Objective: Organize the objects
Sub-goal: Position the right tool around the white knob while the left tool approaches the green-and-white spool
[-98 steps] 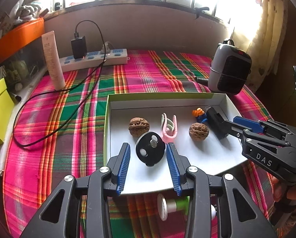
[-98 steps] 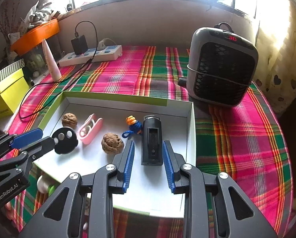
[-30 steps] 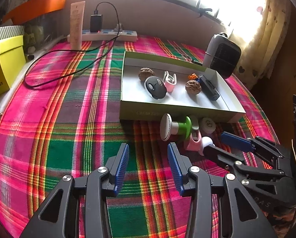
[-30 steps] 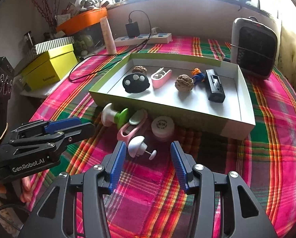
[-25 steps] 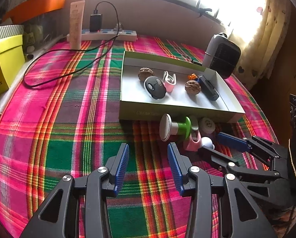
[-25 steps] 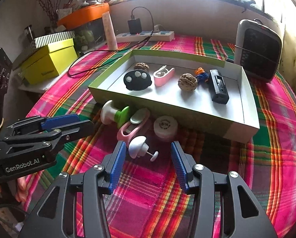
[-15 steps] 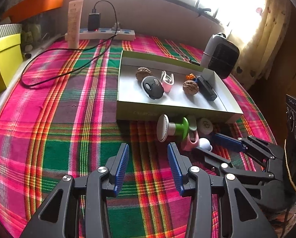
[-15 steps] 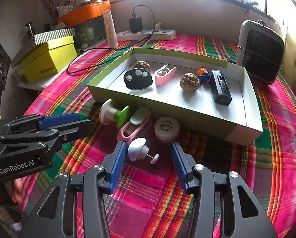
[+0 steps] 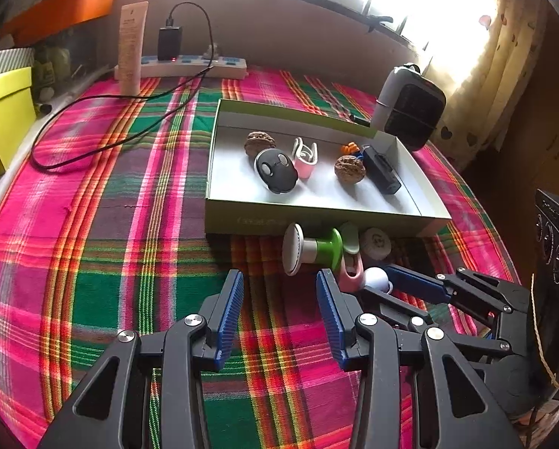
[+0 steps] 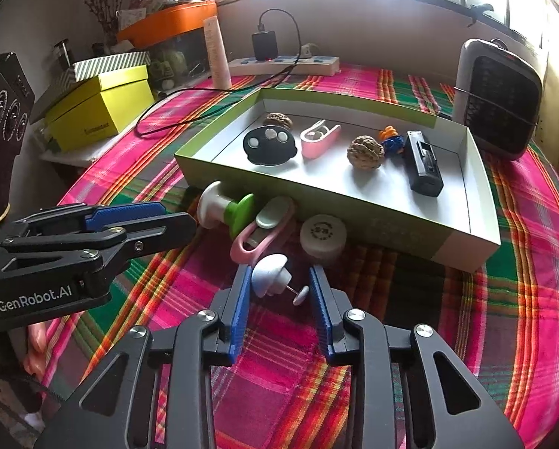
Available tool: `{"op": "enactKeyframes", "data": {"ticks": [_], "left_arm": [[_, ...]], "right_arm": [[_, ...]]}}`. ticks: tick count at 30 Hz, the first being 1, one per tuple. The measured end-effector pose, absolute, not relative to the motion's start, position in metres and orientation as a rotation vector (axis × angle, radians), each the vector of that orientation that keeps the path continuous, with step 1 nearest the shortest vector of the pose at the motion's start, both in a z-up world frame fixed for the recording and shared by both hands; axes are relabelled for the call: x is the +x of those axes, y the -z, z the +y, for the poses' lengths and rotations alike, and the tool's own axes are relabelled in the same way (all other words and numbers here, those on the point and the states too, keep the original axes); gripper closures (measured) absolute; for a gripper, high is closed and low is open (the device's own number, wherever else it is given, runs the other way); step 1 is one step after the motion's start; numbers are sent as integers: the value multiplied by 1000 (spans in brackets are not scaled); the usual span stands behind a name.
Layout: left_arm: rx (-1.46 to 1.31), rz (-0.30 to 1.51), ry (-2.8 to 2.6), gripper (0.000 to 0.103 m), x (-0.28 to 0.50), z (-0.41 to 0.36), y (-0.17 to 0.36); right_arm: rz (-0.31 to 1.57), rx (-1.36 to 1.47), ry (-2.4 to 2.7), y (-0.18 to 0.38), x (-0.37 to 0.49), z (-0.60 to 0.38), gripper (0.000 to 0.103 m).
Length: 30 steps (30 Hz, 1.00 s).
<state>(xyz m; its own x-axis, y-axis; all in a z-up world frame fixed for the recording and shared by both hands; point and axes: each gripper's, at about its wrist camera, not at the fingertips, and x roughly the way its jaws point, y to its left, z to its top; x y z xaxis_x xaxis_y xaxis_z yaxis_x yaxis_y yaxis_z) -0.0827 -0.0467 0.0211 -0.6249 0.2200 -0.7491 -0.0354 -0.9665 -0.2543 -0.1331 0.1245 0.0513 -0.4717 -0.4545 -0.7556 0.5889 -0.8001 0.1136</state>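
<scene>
On the plaid cloth lies a small white knob with a pin (image 10: 270, 275). My right gripper (image 10: 279, 288) is closing on it, a pad against each end. The left wrist view shows this knob (image 9: 376, 277) inside the right gripper (image 9: 376, 288). My left gripper (image 9: 279, 299) stands open over bare cloth and holds nothing; it also shows at the left (image 10: 174, 220) in the right wrist view. Beyond is the green-walled box (image 10: 354, 224) holding two walnuts, a black fob, a pink clip and a black device. In front of it lie a white-and-green spool (image 10: 223, 211), a pink clip (image 10: 260, 232) and a white cap (image 10: 322, 234).
A grey heater (image 10: 498, 97) stands at the box's far right. A power strip (image 10: 283, 63) with a black cable, a tall tube (image 10: 217, 52) and a yellow box (image 10: 100, 108) sit at the back and left. Fingers of a hand (image 10: 32, 359) show under the left gripper.
The right gripper's jaws have narrowed from wide apart to close around the white knob. The left gripper has stayed open in the same place.
</scene>
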Motion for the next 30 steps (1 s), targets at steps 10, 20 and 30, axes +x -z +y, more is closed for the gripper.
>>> {"op": "enactKeyframes", "data": {"ticks": [10,20,30], "left_arm": [[-1249,-317,-2678,64,-88,-39,-29],[-1257,-289,-2670,53,-102,-28,-29],[-1307,-256,-2675,53,-115,-21,-19]], "right_arm": [[226,1109,2297,-51,-132,136,71],[210,1124,2320,-50,-135,151,71],[192,1127,2310,-50,-137,154,71]]}}
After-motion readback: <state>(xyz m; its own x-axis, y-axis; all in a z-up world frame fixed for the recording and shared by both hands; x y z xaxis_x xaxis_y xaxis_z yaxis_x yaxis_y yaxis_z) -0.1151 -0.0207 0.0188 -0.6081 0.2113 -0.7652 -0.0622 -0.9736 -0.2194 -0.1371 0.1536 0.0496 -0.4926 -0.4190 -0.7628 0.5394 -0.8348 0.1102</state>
